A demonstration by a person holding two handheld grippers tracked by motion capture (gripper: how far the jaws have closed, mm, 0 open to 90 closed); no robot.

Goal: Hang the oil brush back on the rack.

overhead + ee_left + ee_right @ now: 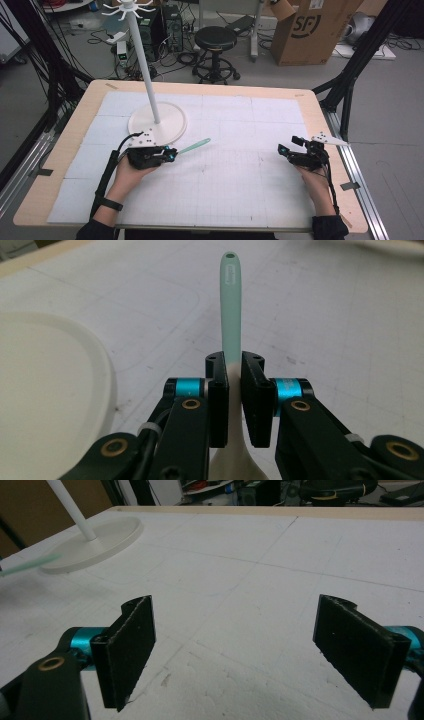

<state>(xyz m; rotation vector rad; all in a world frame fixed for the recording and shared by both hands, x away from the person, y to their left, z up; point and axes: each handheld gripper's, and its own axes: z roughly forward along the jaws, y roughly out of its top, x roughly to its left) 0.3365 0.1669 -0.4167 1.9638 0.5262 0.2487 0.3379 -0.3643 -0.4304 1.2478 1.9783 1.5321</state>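
Thing: a spoon [230, 305] with a mint green handle and a white bowl end, slim and long.
Place: left of centre in the high view, handle [194, 146] pointing to the upper right, just beside the base of the stand [172, 131].
Left gripper [234, 370]: jaws closed tight on the spoon at its neck, where green turns to white.
Right gripper [250, 650]: jaws wide apart, nothing between them, low over the mat [280, 555].
Handling: probably light and smooth, maybe silicone, so it can bend a little and slip or turn between the pads.
Where to hold: the narrow neck, as now; the hole at the handle tip stays free, probably for a hook on the stand.
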